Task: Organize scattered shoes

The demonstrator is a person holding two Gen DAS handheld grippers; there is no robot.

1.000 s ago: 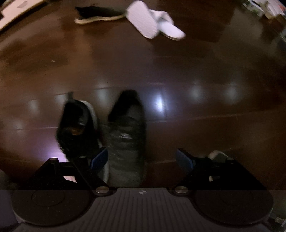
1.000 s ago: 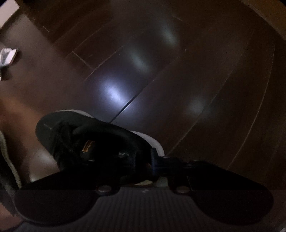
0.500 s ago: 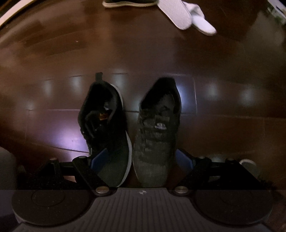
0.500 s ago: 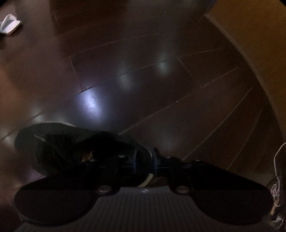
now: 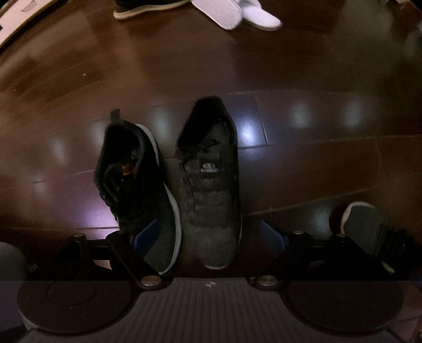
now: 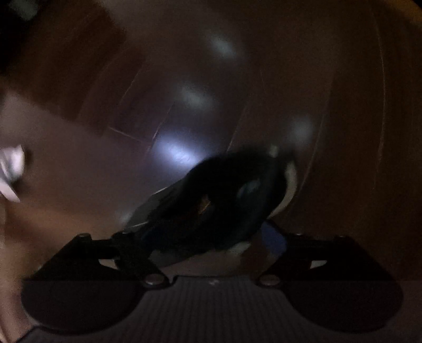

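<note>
Shoes lay on a dark, glossy wooden floor (image 5: 316,163), and the two wrist views showed different ones. The left wrist view looked down on a black sneaker (image 5: 134,184) with a pale sole edge and an orange tongue tag, standing just beside a grey knit sneaker (image 5: 211,190) with a small white logo on its tongue; both were upright, side by side, toes toward the camera. Only this view showed a white slipper (image 5: 237,13) and a dark shoe with a light sole (image 5: 142,8) lying far off at the top edge, and the toe of another light-soled shoe (image 5: 364,221) at the lower right. The left gripper (image 5: 209,236) was spread wide, its blue-padded fingers (image 5: 145,234) apart over the toes of the pair and gripping nothing. The right wrist view, blurred and dim, showed a single black shoe (image 6: 224,200) with a white sole and an orange spot inside, lying at an angle between the fingers of the right gripper (image 6: 211,237). Its jaws stood apart, one blue pad (image 6: 274,237) showing beside the heel. Whether that shoe rested on the floor was unclear. A white shape sat at the left edge, too smeared to identify.
</note>
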